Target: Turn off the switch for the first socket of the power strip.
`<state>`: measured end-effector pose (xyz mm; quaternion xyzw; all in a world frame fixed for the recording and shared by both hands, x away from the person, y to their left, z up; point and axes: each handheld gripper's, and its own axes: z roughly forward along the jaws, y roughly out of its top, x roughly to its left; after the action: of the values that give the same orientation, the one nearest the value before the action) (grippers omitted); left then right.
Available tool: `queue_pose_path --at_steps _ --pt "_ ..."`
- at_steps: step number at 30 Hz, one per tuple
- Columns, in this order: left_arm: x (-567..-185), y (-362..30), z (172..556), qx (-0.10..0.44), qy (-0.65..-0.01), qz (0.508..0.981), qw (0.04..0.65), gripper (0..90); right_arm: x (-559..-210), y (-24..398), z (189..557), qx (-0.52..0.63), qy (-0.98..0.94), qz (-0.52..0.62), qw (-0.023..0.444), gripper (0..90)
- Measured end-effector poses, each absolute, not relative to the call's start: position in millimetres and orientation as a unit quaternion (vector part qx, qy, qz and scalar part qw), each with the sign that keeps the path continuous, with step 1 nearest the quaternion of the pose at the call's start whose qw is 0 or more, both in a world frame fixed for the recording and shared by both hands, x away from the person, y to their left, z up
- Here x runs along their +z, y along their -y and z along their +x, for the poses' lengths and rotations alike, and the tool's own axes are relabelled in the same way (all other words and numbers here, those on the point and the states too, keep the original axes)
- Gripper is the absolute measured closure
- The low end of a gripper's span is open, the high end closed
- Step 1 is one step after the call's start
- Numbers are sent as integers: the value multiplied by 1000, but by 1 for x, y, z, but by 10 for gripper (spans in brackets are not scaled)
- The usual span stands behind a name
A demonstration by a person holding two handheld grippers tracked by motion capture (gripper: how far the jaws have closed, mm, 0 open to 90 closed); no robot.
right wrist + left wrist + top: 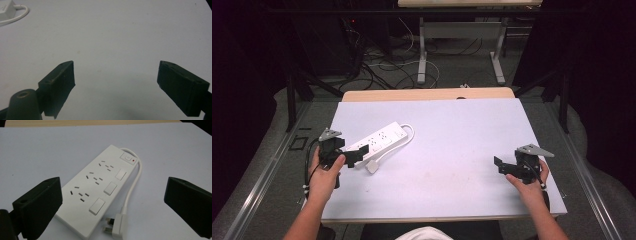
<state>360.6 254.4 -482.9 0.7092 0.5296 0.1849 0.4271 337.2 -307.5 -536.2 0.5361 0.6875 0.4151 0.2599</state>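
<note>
One white power strip lies on the pale table, toward its left side and angled from near-left to far-right. In the left gripper view the strip shows three socket groups in a row, three white rocker switches beside them, and one separate switch with a small red light at its far end. One white cord loops from that far end back along the strip's side to one three-pin plug, which lies on the table just beside the strip's near end. Two grippers are in hand. The left gripper sits at the near end of the strip, its two black jaws spread wide with the strip's near end between them, gripping nothing. The right gripper is well apart, over bare table at the right side, its jaws likewise wide apart and holding nothing.
</note>
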Motion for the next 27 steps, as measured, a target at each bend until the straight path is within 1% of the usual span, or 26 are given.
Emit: queue_pose_path --at_steps 18,27 --pt "-520 -285 352 185 -569 674 432 18 -536 307 337 414 -686 540 258 136" --pt "-531 -297 351 188 -580 669 425 18 -536 307 337 414 -687 539 258 136"
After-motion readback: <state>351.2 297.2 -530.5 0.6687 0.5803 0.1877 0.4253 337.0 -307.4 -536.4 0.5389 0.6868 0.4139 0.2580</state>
